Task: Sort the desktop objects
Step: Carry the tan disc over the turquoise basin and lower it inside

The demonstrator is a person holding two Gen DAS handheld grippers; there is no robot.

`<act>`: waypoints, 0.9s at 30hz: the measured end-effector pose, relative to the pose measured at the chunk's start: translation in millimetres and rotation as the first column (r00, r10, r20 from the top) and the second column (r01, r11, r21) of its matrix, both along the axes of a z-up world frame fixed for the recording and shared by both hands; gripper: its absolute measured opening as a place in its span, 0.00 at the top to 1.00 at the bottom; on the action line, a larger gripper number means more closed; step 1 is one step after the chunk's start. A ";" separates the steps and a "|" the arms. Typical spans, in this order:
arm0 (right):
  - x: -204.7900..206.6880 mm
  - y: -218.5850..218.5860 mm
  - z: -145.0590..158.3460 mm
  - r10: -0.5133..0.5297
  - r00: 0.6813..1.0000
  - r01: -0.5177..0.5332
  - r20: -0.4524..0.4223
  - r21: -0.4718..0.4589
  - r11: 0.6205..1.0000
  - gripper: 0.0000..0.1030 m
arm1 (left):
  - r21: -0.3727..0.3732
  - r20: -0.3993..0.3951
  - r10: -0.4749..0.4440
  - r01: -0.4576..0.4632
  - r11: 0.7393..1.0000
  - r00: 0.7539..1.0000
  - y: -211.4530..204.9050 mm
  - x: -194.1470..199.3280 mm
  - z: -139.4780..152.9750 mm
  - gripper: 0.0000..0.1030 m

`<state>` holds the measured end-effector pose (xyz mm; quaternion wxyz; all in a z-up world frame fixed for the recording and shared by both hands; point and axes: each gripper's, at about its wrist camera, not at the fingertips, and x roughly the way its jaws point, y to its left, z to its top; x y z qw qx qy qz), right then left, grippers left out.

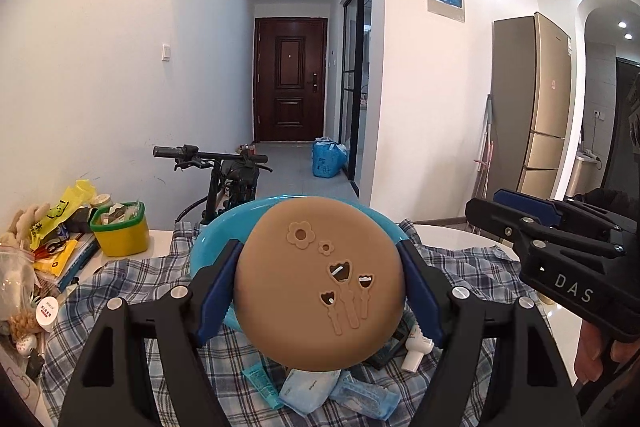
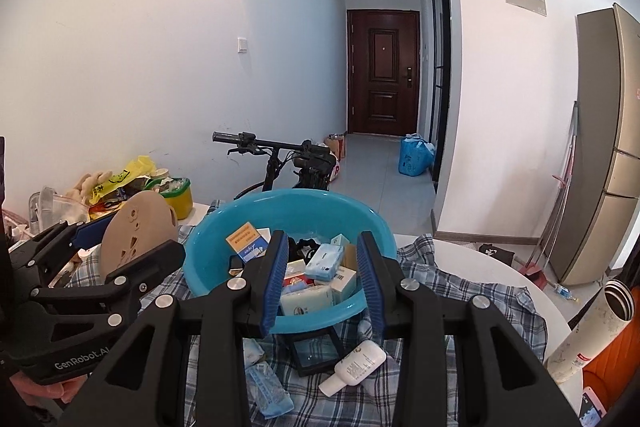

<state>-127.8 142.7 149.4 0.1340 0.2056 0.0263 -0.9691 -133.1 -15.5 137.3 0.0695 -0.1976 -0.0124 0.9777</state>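
clearly the tan round disc (image 1: 318,281), flat and cut through with flower shapes, is pinched edge to edge between the blue pads of the left gripper (image 1: 320,287), held upright and lifted off the checked cloth (image 1: 120,291). seen from the right wrist the disc (image 2: 136,235) stands on edge just left of the blue basin (image 2: 224,227), near its rim but not over it, as far as the view tells. so the relation that matters is this: the basin lies to the right of the disc and slightly beyond it, and the left hand is the one carrying, so a short move rightward and a release would likely drop it among the small boxes and packets already inside. the right gripper (image 2: 322,275) is spread with nothing between its pads, hovering over the near side of the basin, so it is nearer to the loose things on the cloth in front: a white bottle (image 2: 354,363), a dark frame (image 2: 316,347) and blue sachets (image 2: 268,387). a yellow tub (image 1: 120,231) and piled clutter sit well off to the left.
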 end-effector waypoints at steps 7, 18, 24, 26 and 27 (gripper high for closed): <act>-46.4 -4.2 -9.9 -0.019 0.999 0.018 0.040 0.010 1.000 0.66 | -0.009 0.002 0.018 -0.018 1.000 1.000 -6.0 -56.5 -5.7 0.24; -110.0 -5.5 -23.2 -0.021 0.996 0.014 0.091 0.074 0.997 0.66 | 0.002 0.029 -0.002 0.002 1.000 1.000 -18.6 -141.0 -7.7 0.24; -146.7 -6.6 -14.6 -0.016 0.997 0.011 0.079 0.060 0.998 0.66 | 0.014 0.085 0.015 -0.016 1.000 0.996 -24.7 -191.1 -18.7 0.24; -161.8 -10.5 -13.1 -0.009 0.997 0.003 0.082 0.066 0.998 0.66 | 0.037 0.090 0.039 -0.042 0.998 0.995 -30.4 -204.2 -21.6 0.24; -169.7 -11.9 -12.8 -0.006 0.996 0.001 0.085 0.063 0.998 0.66 | 0.052 0.100 0.047 -0.053 0.997 0.994 -33.4 -210.4 -22.7 0.24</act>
